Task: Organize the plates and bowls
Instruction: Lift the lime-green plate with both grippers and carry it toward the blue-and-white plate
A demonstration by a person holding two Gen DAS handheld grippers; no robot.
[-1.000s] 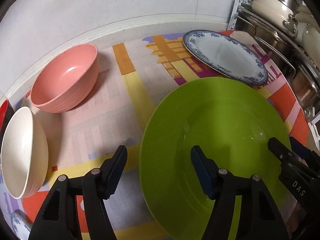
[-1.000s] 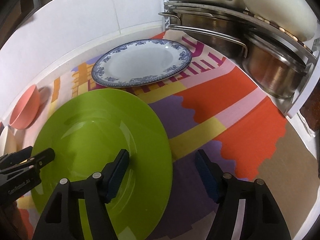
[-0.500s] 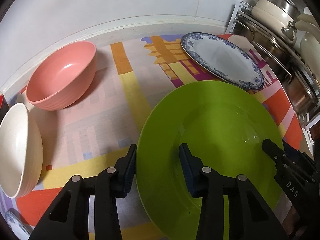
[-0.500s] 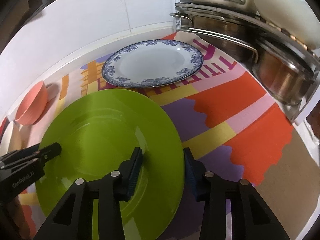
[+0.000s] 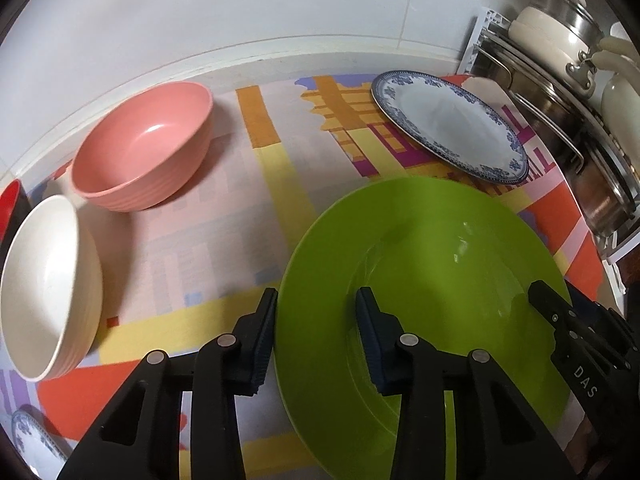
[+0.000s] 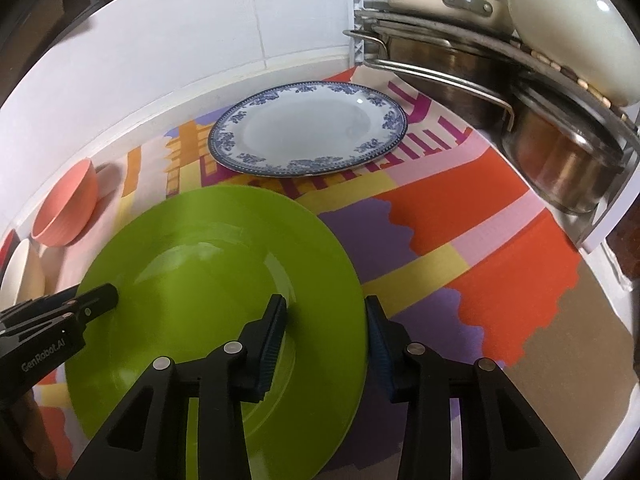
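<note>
A large green plate (image 5: 424,280) lies on the patterned mat. My left gripper (image 5: 316,336) is shut on its left rim, one finger outside, one inside. My right gripper (image 6: 326,340) is shut on its right rim (image 6: 356,300) the same way. The plate also shows in the right wrist view (image 6: 208,280). Behind it lies a white plate with a blue floral rim (image 5: 448,124), also in the right wrist view (image 6: 308,132). A pink bowl (image 5: 144,148) and a cream bowl (image 5: 44,284) stand to the left.
A metal rack (image 6: 500,60) with steel pots and cream lids stands at the right, close to the blue-rimmed plate. A white tiled wall (image 5: 240,8) runs along the back. Another blue-patterned dish edge (image 5: 32,440) shows at the bottom left.
Both grippers were open astride the green plate's rim one second ago and have closed onto it. The plate looks slightly raised and closer to both cameras.
</note>
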